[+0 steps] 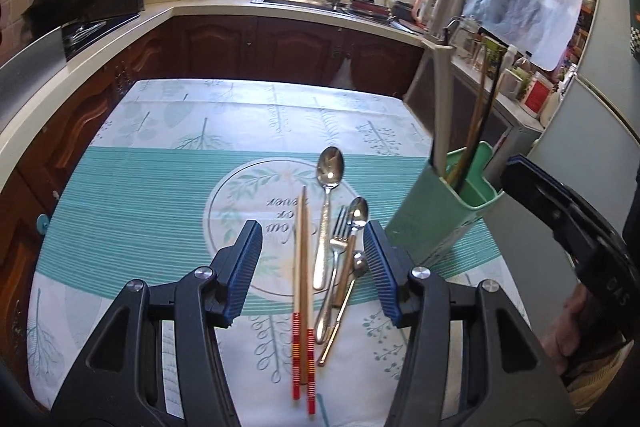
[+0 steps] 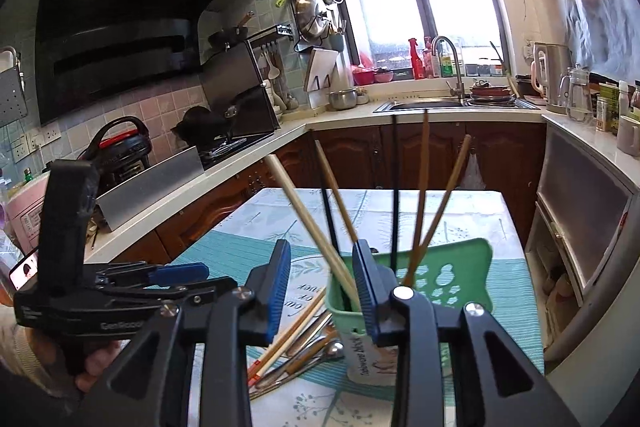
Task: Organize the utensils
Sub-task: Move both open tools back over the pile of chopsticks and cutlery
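A pair of red-ended wooden chopsticks (image 1: 303, 291), a large silver spoon (image 1: 329, 203), a fork (image 1: 338, 239), a wood-handled spoon (image 1: 354, 227) and a small spoon (image 1: 352, 291) lie together on the tablecloth. My left gripper (image 1: 312, 271) is open above them, its jaws on either side of the pile. A green utensil holder (image 1: 444, 199) stands to the right with several chopsticks in it. My right gripper (image 2: 322, 291) is open and empty, just in front of the holder (image 2: 452, 279). The pile (image 2: 296, 351) shows below it.
The table (image 1: 140, 195) has a teal and white patterned cloth. Kitchen counters, a sink (image 2: 424, 105) and a stove (image 2: 224, 143) ring the table. A fridge (image 1: 580, 131) stands at the right. The left gripper body (image 2: 100, 291) shows in the right wrist view.
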Tool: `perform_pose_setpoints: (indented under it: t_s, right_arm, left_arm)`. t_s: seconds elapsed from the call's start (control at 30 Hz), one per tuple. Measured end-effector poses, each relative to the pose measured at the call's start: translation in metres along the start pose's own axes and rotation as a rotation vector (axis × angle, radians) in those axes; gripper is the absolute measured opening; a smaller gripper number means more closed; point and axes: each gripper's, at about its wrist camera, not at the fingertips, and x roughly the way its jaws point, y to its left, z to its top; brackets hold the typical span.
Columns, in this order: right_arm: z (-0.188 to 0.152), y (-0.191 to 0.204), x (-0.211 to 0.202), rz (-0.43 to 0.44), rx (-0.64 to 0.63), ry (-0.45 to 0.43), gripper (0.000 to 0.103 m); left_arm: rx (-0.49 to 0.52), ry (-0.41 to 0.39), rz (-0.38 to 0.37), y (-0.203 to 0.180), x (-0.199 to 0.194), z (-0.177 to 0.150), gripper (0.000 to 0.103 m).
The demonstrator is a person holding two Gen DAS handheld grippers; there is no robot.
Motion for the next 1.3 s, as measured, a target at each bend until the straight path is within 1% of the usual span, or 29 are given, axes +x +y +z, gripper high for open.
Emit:
perform_pose_setpoints:
  t_s: [0.13,0.3,0.47,0.67,0.87,1.03,1.07,1.17,1.3]
  right_arm:
    - [-0.007,0.011,0.005,0.017,0.017,0.036,0.032]
    - [-0.022,0.022,0.019,-0.01,0.025,0.115,0.032]
    - [-0.033,0.027,0.038,-0.049,0.053,0.191,0.032]
    - [-0.044,0.026,0.055,-0.085,0.088,0.259,0.032]
    - [-0.056,0.024,0.068,-0.103,0.118,0.313,0.032]
    - [-0.064,0.021,0.073,-0.094,0.144,0.338,0.032]
    - [-0.066,0.02,0.074,-0.094,0.148,0.341,0.032]
    - [-0.069,0.017,0.076,-0.089,0.161,0.352,0.032]
    - [-0.072,0.014,0.076,-0.082,0.17,0.352,0.032]
  left_arm:
    - [-0.018,0.021,0.016,0.013,0.001,-0.002,0.05]
    - [-0.03,0.055,0.029,0.029,0.009,-0.005,0.05]
    - [-0.03,0.093,0.039,0.034,0.019,-0.01,0.05]
    - [-0.01,0.146,0.047,0.037,0.035,-0.015,0.05]
    - [-0.02,0.227,0.022,0.046,0.057,-0.022,0.05]
    - [-0.038,0.319,-0.039,0.05,0.081,-0.025,0.049]
    - [-0.04,0.335,-0.05,0.049,0.085,-0.025,0.048]
    - [-0.029,0.393,-0.078,0.044,0.099,-0.024,0.036]
    - [0.002,0.497,-0.076,0.032,0.12,-0.028,0.021]
